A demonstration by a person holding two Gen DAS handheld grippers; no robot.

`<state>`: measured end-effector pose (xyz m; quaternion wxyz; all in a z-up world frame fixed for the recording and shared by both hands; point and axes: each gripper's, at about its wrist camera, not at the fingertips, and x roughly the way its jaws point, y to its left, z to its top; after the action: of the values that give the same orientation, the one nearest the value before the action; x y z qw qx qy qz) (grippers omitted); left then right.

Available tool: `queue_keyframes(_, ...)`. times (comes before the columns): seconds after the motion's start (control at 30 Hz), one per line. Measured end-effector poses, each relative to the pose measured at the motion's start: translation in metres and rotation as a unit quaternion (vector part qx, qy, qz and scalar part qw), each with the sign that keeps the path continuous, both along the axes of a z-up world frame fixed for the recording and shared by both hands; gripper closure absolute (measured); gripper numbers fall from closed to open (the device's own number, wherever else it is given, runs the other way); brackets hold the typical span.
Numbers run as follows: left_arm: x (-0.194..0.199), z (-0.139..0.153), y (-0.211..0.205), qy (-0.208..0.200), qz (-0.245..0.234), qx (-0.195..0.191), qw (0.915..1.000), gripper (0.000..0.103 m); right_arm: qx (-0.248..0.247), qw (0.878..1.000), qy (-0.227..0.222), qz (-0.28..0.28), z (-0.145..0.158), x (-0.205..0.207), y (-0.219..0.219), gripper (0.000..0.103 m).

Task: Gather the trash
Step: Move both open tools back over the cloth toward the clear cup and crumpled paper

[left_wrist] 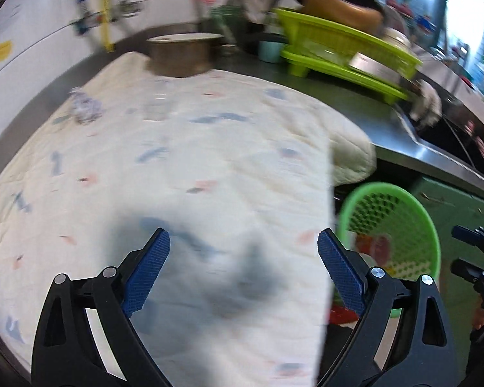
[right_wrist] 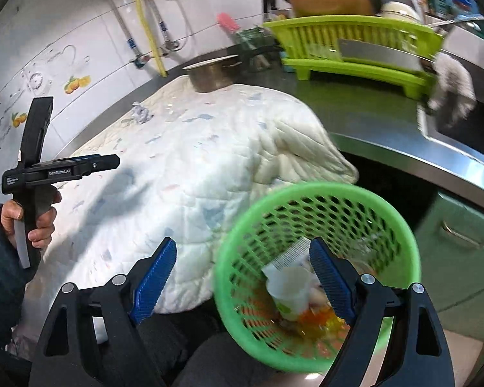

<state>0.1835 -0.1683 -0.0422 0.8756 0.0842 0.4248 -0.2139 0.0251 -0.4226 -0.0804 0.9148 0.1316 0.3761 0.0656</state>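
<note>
Your left tool stands wide with nothing between its ribbed blue pads, above the quilted white cloth that covers the counter. Your right tool is wide too and empty, over the rim of the round green mesh basket. The basket sits beside the cloth's edge, below the counter, its mouth tilted toward you. Inside it a white plastic cup lies among orange scraps. A crumpled paper wad rests on the far part of the cloth, near a metal pot.
</note>
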Motion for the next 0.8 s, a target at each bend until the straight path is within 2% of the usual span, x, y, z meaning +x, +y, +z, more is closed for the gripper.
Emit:
queue_keyframes(0.1, 0.022, 0.003, 0.035, -0.005, 0.041, 0.001, 0.9991, 0.011, -0.001, 1.0, -0.001, 0.02, 0.005, 0.024, 0.014, 0.022)
queue_keyframes(0.3, 0.056, 0.005, 0.09, -0.009, 0.093, 0.0, 0.9956, 0.011, -0.006, 0.998, -0.002, 0.059, 0.014, 0.089, 0.047, 0.022)
queue_keyframes(0.6, 0.097, 0.006, 0.15, -0.013, 0.139, 0.004, 0.9902, 0.011, 0.013, 0.995, 0.001, 0.095, 0.025, 0.198, 0.104, 0.022)
queue_keyframes(0.8, 0.116, 0.0, 0.182, -0.006, 0.157, -0.007, 0.9876, 0.011, 0.051, 0.993, 0.024, 0.104, 0.029, 0.281, 0.147, 0.022)
